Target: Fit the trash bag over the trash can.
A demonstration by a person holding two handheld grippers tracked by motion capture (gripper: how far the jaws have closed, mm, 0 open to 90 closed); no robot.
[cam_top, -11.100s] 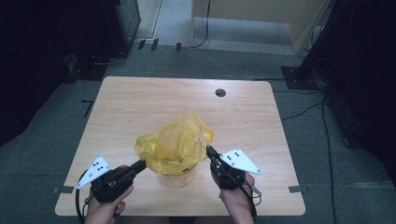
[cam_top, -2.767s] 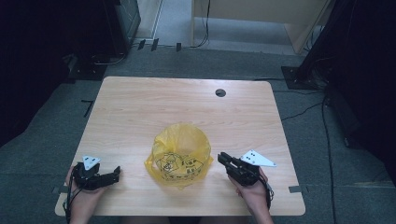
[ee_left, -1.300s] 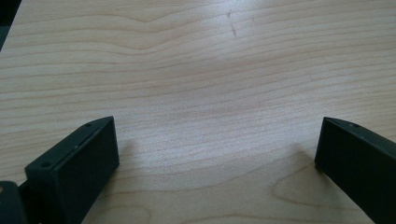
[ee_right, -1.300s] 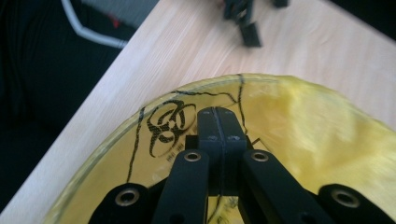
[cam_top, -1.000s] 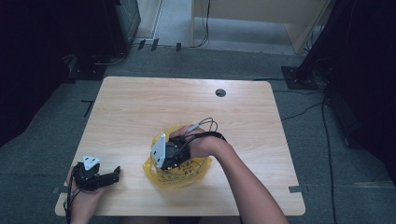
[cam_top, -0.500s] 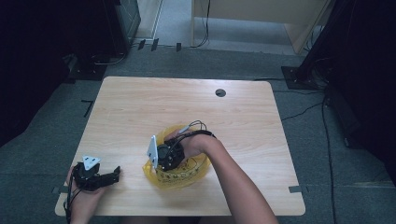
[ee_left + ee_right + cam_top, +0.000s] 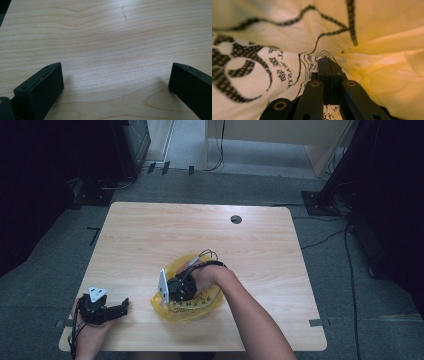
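Now right gripper (image 7: 176,289), jaws pressed together, pushing down into yellow bag (image 7: 195,307), having crossed from 3 o'clock. Bag sitting near surface (image 7: 200,235) front edge, being tucked. Left gripper (image 7: 112,308) spread, idling at 9 o'clock.

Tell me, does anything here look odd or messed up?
Nothing is spilled or broken. The yellow bag looks crumpled and squashed, because the right tool, jaws shut, pushes down into it. The left tool sits open on the table.
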